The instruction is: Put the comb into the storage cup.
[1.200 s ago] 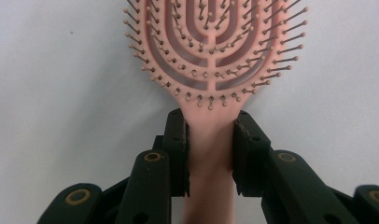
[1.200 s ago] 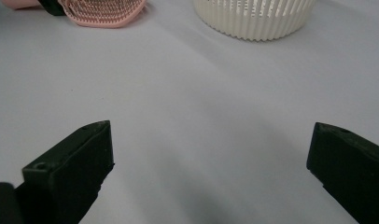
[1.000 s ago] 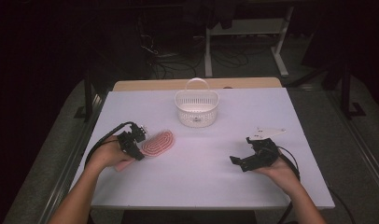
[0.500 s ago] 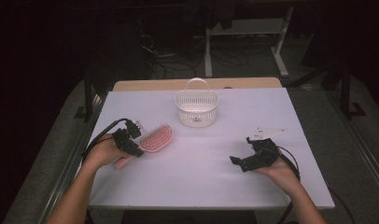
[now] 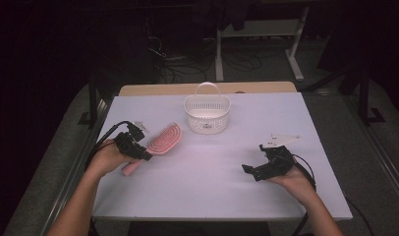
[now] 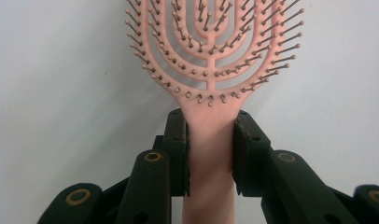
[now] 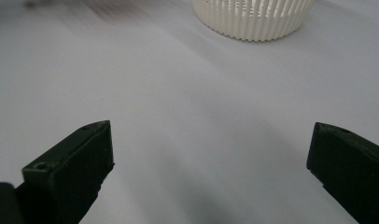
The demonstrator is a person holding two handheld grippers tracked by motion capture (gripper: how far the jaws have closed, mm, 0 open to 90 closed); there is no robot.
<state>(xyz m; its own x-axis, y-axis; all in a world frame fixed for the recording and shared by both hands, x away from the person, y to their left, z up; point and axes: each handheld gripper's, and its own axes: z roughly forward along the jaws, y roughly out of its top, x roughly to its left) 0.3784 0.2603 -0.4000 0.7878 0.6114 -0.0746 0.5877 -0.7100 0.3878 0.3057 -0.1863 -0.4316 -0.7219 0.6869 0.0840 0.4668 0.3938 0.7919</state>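
Observation:
A pink vented hairbrush (image 5: 163, 139) lies at the left of the white table, its head angled toward the basket. My left gripper (image 5: 134, 147) is shut on the brush's handle. In the left gripper view both black pads press the pink handle (image 6: 210, 154) just below the bristled head (image 6: 211, 42). A white slatted basket (image 5: 207, 112) with a hoop handle stands at the back middle. My right gripper (image 5: 252, 170) rests near the right front of the table, jaws wide open with bare table between them; in its own view the basket (image 7: 253, 18) is farther off.
The table (image 5: 212, 182) has a white top; a wooden strip (image 5: 207, 89) runs along its far edge. Beyond it the dark floor holds cables and a metal stand (image 5: 259, 29). Black cables trail from both grippers.
The left hand and the brush have shifted slightly left and toward the far side, the brush head turning a little more upward in the picture. The right gripper has kept still.

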